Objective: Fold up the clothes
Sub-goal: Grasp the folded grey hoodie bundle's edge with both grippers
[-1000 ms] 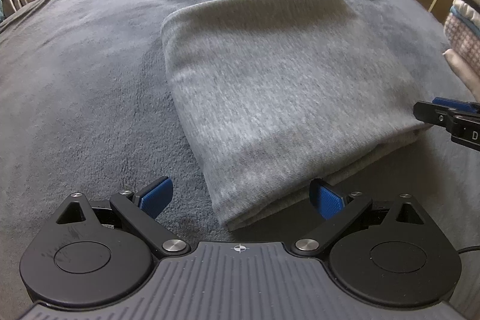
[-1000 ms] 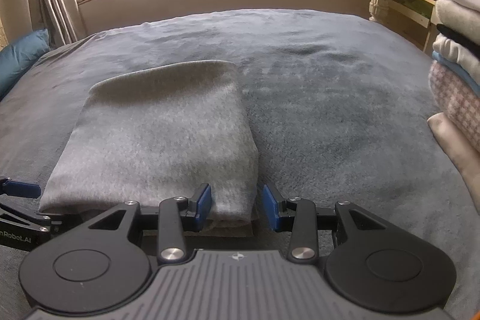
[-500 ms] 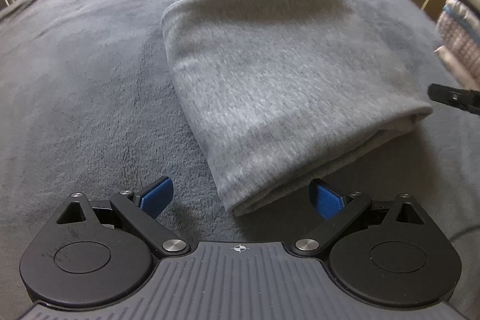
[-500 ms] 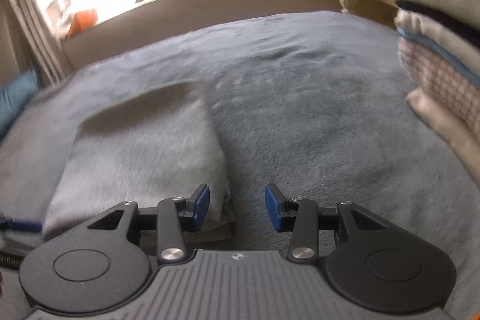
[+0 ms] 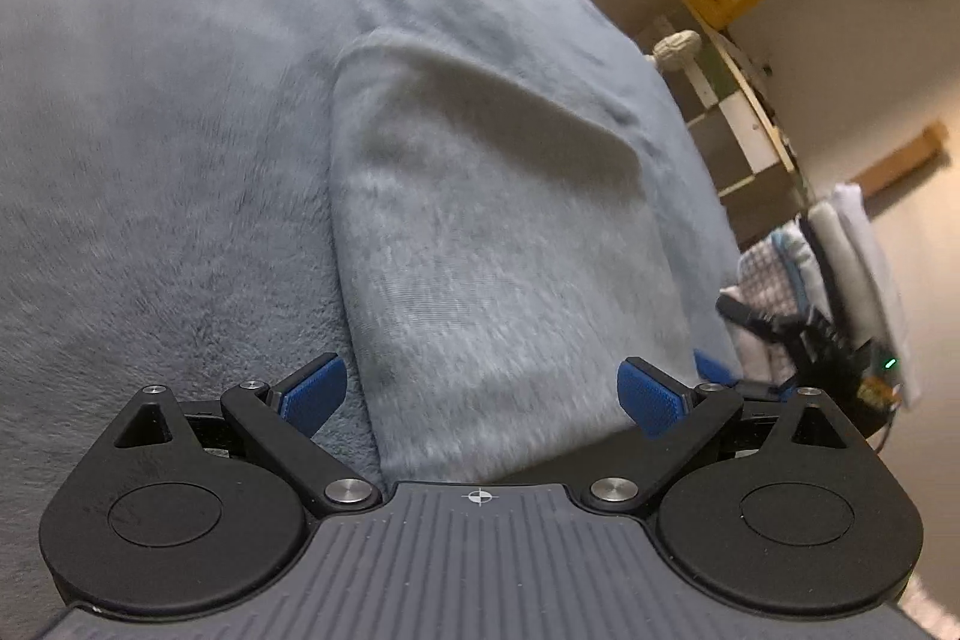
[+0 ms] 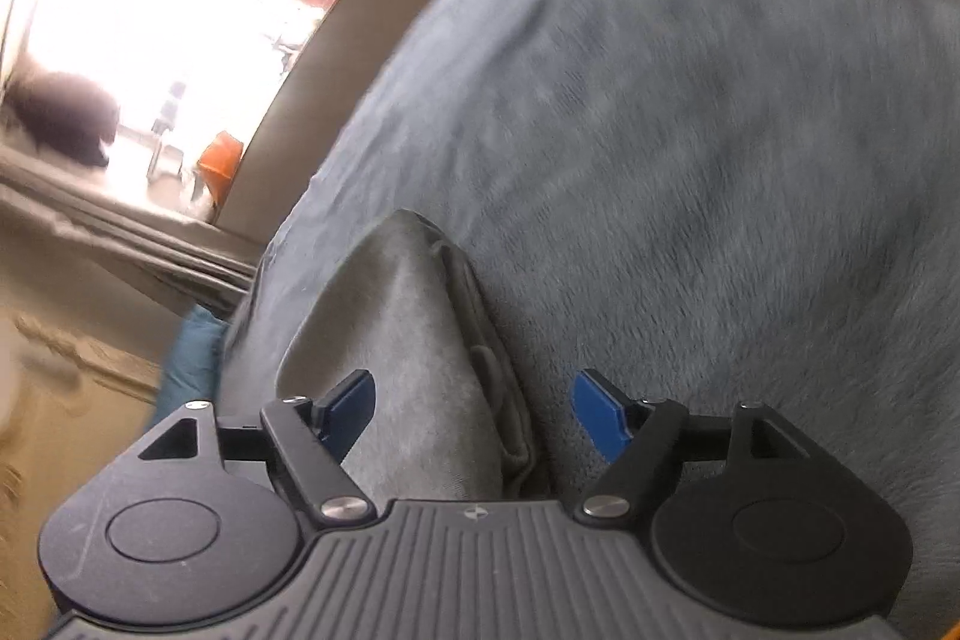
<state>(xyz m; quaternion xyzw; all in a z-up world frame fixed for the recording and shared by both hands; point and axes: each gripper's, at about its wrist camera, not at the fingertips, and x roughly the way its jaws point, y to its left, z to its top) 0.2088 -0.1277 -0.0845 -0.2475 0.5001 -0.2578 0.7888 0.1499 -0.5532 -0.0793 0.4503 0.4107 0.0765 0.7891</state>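
A folded grey garment (image 5: 498, 250) lies on the bed's grey fleece blanket (image 5: 150, 160). My left gripper (image 5: 480, 394) is open, and the garment's near edge lies between its blue pads without being pressed. My right gripper (image 6: 474, 412) is at the garment's right side, and one of its fingers (image 5: 714, 369) shows there in the left wrist view. Its jaws are opening. The garment's layered end (image 6: 414, 340) lies between them and the pads do not press on it.
A stack of folded clothes (image 5: 810, 268) stands at the bed's right edge, just behind the right gripper. A shelf unit (image 5: 738, 100) stands past the bed against the wall. The right wrist view shows a bright window (image 6: 150, 10), a curtain and a blue pillow (image 6: 192, 358).
Both grippers rolled and moved in on the garment. Its near edge now lies between the left jaws. The right jaws spread much wider, with the garment's end between them.
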